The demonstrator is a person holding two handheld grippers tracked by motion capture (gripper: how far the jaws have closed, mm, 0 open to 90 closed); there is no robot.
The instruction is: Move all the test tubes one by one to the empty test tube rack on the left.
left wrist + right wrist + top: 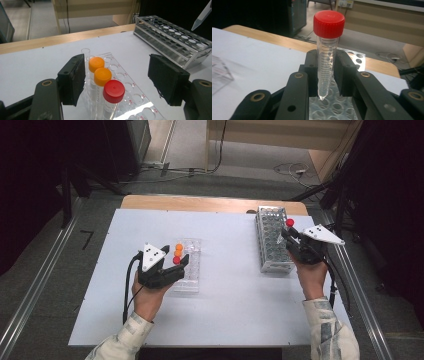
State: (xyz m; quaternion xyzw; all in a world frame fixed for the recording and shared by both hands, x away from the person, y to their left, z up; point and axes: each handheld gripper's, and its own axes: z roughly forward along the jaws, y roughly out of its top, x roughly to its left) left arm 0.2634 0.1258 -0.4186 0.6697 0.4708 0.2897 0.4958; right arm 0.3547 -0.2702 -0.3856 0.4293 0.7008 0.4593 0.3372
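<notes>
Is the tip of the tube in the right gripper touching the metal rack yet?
Apart. The right gripper view shows the tube, clamped in the right gripper, with its pointed tip hanging above the metal rack, a gap visible beneath.

Lab: metal tube rack (pixel 272 240), capped tubes (pixel 105 87), white bench (pixel 225 305).

Shiny perforated metal rack (pixel 175 37), clear glossy plastic tubes (pixel 325 62) — ribbed red cap (pixel 329 23), matt white tabletop (pixel 225 290).

Between the left gripper's (pixel 120 82) spread fingers (pixel 73 78) stand three capped tubes (pixel 113 91); bare worktop (pixel 37 60) lies beyond them. The metal rack (pixel 332 107) sits under the right fingers (pixel 312 75).
</notes>
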